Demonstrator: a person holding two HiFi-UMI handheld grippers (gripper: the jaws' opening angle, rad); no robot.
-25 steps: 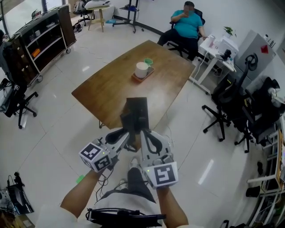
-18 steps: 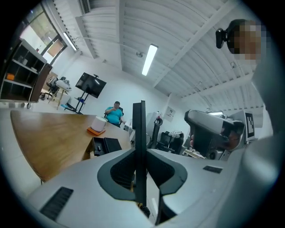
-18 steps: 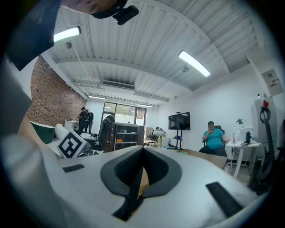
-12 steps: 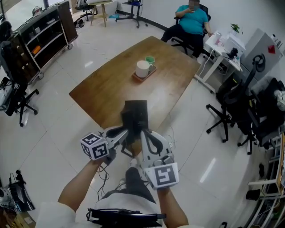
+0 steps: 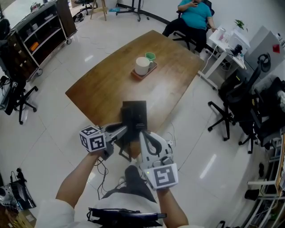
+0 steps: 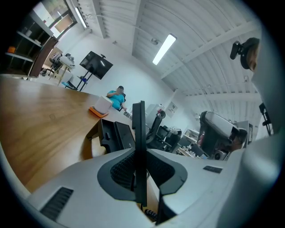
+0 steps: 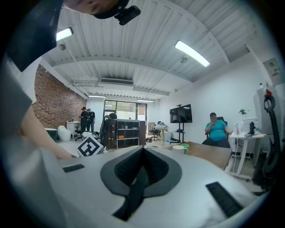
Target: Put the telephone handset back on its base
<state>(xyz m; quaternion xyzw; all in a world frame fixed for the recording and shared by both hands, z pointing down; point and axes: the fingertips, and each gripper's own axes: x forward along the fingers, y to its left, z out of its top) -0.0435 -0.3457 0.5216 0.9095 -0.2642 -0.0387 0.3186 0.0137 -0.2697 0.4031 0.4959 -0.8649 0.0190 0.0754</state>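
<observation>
The black telephone base [image 5: 134, 115] sits at the near edge of the wooden table [image 5: 102, 89]; in the left gripper view the base [image 6: 114, 136] lies just ahead and to the left. My left gripper [image 5: 125, 131] is shut on a thin black upright piece [image 6: 139, 129], which looks like the handset seen edge-on. A bit of coiled cord [image 6: 150, 213] shows below the jaws. The held piece hangs at the table's edge, just short of the base. My right gripper [image 5: 143, 134] is beside it, shut, with nothing between its jaws [image 7: 143, 150].
A white mug [image 5: 142, 66] on an orange coaster and a green cup [image 5: 150, 56] stand at the table's far side. A seated person [image 5: 195, 13] is beyond it. Office chairs [image 5: 231, 111] and a white desk are to the right, and dark shelves [image 5: 40, 35] to the left.
My left gripper has moved up and a little left, closer to the table's edge, still shut on the black piece. The right gripper has hardly moved.
</observation>
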